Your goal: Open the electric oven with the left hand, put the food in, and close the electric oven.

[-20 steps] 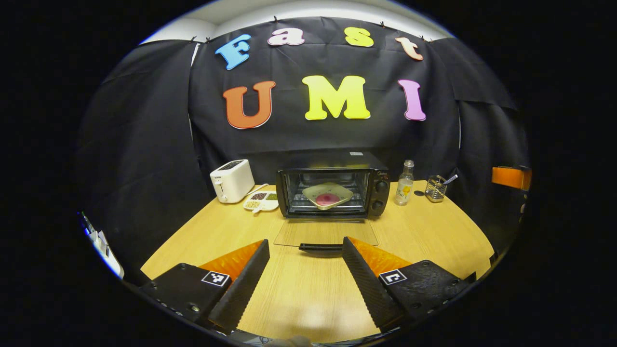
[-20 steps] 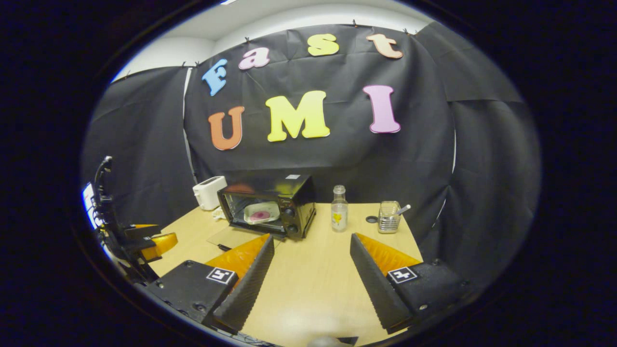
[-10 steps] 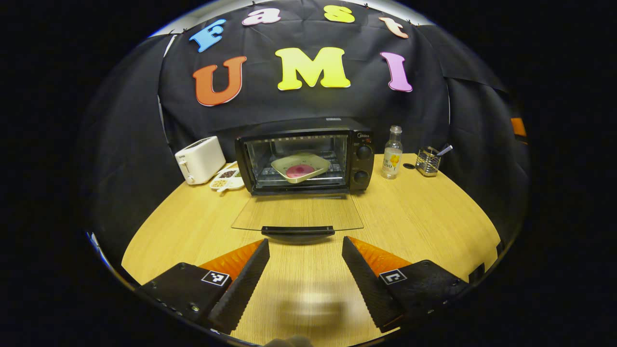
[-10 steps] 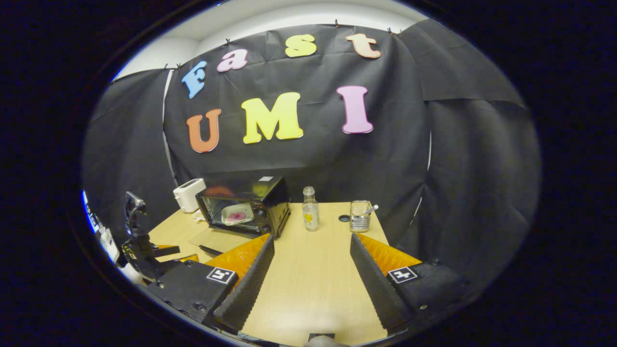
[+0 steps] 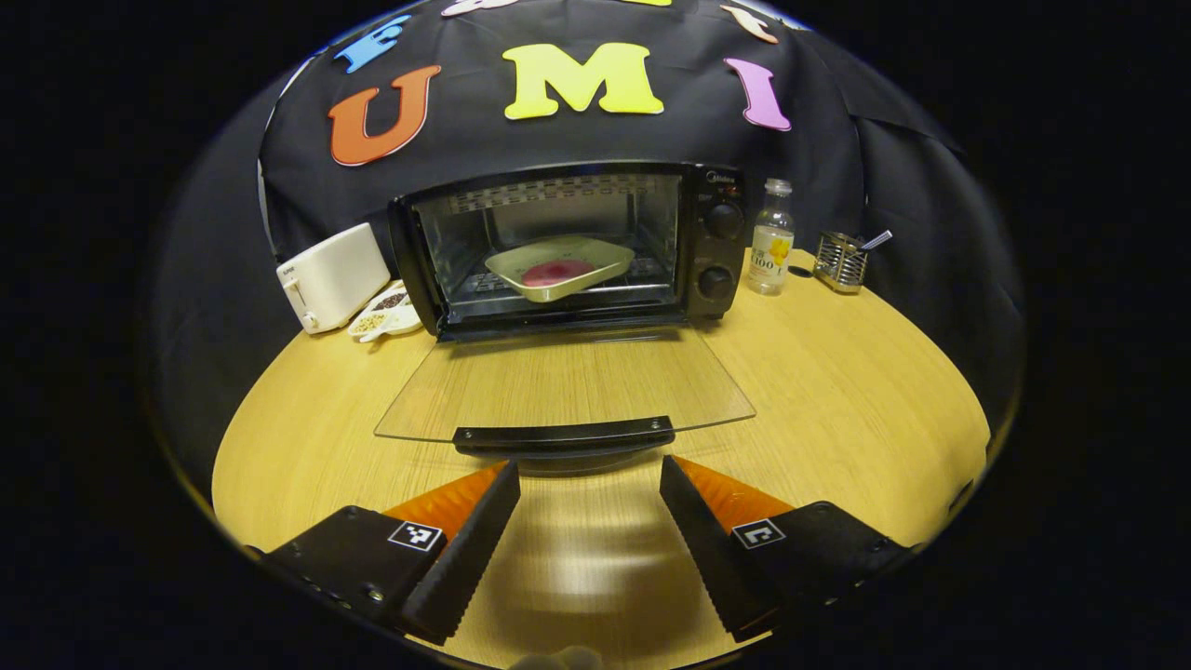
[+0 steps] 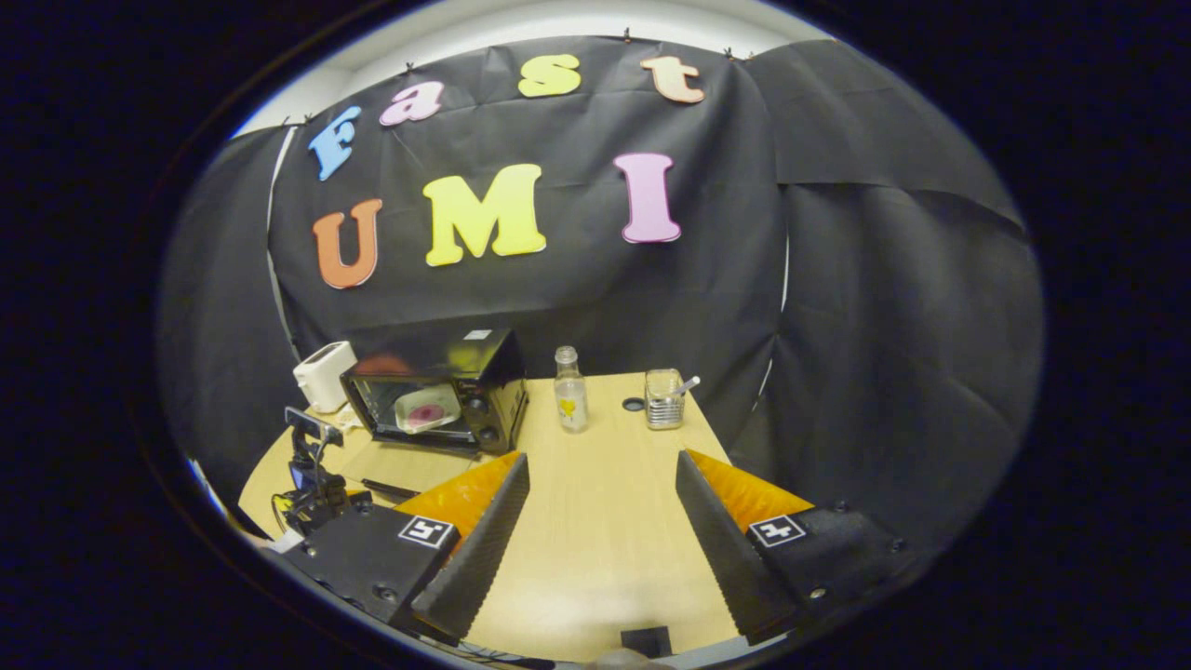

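Left gripper view: left tongs (image 5: 589, 484) spread wide, holding nothing, just short of the door handle (image 5: 563, 435). Oven (image 5: 568, 244) set toward the desk's (image 5: 837, 391) far edge, glass door (image 5: 563, 381) dropped flat toward the near edge, handle at its front lip. Plate of food (image 5: 556, 268) already on the rack inside, so closing looks to be the step in hand. To do it well: slide under the handle at its middle, lift in an arc about the hinge, keep pushing square until the door seats, avoid twisting the glass or shoving the oven back toward the toaster (image 5: 330, 276). Right gripper view: right tongs (image 6: 600, 489) also spread and empty, hovering over the desk's right side, well apart from the oven (image 6: 433, 402); best kept clear of the bottle (image 6: 569, 389).
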A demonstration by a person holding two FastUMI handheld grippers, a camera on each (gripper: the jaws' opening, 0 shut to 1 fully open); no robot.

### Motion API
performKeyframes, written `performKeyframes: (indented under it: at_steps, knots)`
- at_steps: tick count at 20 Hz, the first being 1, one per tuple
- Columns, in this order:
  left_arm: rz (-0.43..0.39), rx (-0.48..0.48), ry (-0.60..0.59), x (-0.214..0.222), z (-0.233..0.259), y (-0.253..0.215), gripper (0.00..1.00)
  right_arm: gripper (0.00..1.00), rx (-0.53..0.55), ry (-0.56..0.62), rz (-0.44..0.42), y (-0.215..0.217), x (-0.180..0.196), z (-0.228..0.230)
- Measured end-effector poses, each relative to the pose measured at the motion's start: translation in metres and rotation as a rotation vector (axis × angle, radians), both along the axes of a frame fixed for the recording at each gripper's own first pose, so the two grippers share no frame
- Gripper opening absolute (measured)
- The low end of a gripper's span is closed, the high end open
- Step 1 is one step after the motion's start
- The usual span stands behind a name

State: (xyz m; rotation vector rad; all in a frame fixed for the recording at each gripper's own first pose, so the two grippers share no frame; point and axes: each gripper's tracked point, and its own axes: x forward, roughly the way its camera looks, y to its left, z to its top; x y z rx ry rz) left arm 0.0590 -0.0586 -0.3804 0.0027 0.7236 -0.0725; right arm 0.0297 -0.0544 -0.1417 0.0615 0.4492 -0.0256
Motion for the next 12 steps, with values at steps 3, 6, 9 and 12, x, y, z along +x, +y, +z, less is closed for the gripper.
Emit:
performKeyframes:
  at_steps: [3,6,9,12]
  knots:
    - [-0.008,0.000,0.018,0.007,-0.012,0.002,0.97,1.00,0.013,0.025,-0.024,0.008,0.000,-0.006]
    - [-0.001,0.006,0.019,0.011,-0.015,0.006,0.97,1.00,0.027,0.037,-0.043,0.014,0.002,-0.010]
    - [0.005,-0.008,0.022,0.014,-0.012,0.009,0.97,1.00,0.026,0.034,-0.051,0.020,0.006,-0.009]
    - [0.011,-0.027,0.028,0.014,-0.009,0.009,0.97,1.00,0.030,0.030,-0.057,0.024,0.006,-0.008]
